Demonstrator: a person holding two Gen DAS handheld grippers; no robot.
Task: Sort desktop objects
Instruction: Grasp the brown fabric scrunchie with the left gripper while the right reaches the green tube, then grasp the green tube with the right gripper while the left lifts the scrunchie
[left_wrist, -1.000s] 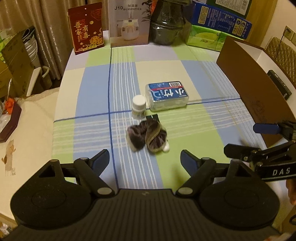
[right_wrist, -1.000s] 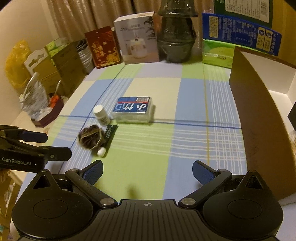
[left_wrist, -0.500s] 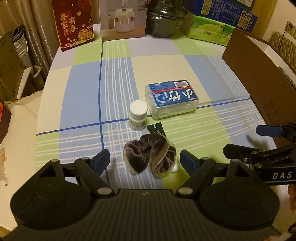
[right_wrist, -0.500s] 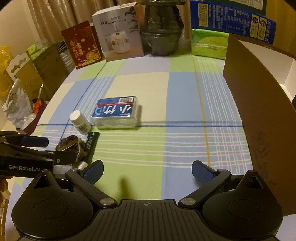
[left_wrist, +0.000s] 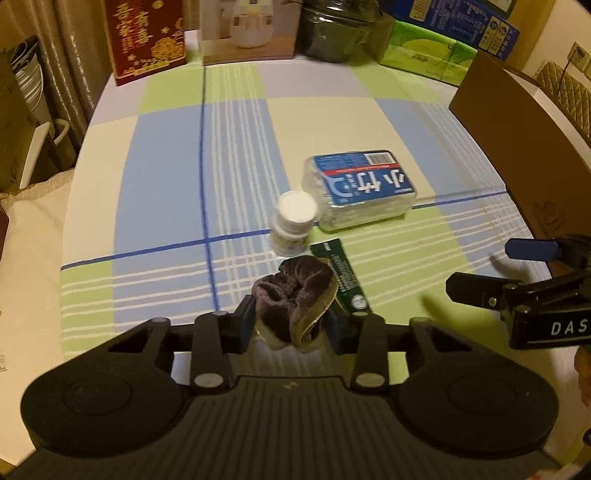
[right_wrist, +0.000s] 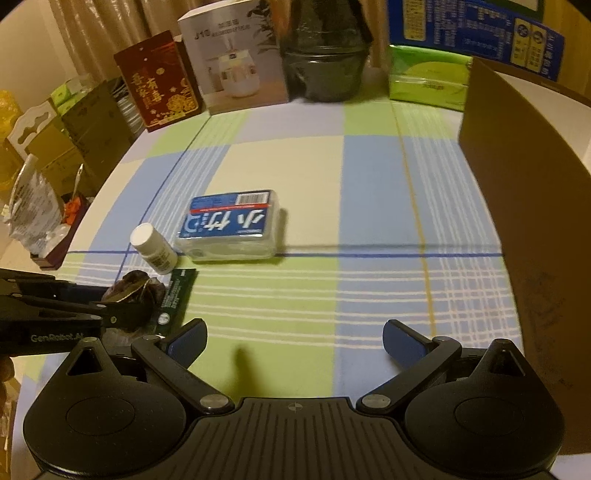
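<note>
Low in the left wrist view, the left tongs (left_wrist: 290, 323) are clamped on the dark scrunchie (left_wrist: 295, 295) on the checked worktop (left_wrist: 166, 166), beside a green packet (left_wrist: 341, 277) and white bottle (left_wrist: 293, 223); the right tongs (right_wrist: 293, 339) stand apart at lower centre of their view

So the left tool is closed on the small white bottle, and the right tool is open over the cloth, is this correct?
Not quite. The left tool is closed on the dark purple fabric scrunchie, as its own wrist view shows; the small white bottle stands free behind it. The right tool is open.
</note>
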